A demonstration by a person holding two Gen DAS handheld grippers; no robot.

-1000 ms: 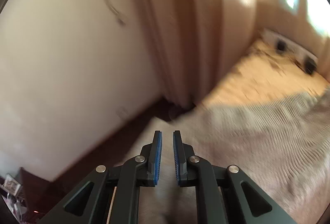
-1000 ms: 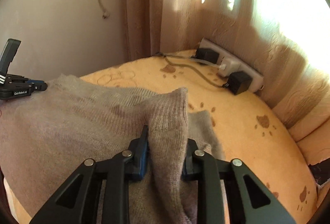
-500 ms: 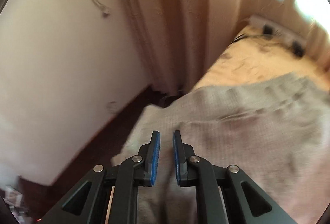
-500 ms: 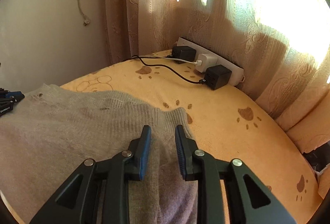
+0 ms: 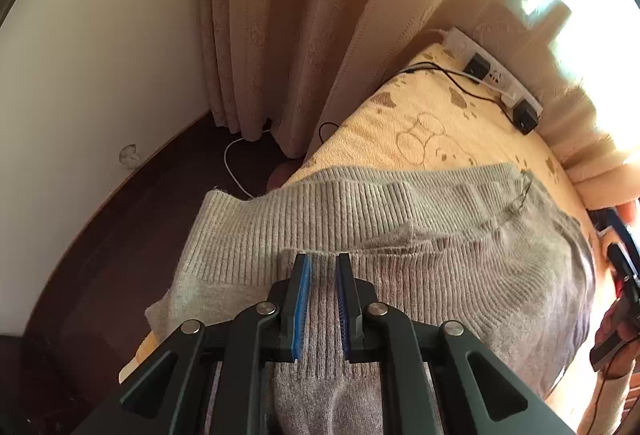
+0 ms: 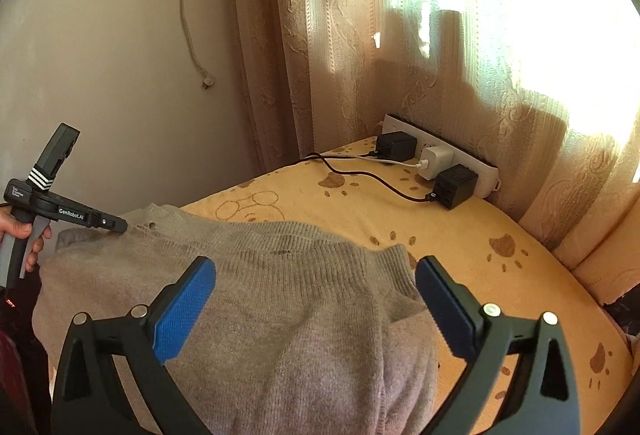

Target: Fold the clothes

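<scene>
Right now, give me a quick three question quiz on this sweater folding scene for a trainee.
1. True or false: the right gripper is clamped on the grey sweater.
2. What is pinched in the left gripper? A) a black cable B) the curtain C) a fold of the sweater
3. Fill in: the power strip lies on the yellow blanket against the ____.

Key
1. False; its jaws are opening, pads clear of the knit.
2. C
3. curtain

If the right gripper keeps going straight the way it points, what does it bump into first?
Most likely the grey sweater lying just under the right gripper, whose jaws are opening with nothing pinched. Depth is hard to judge.
</scene>
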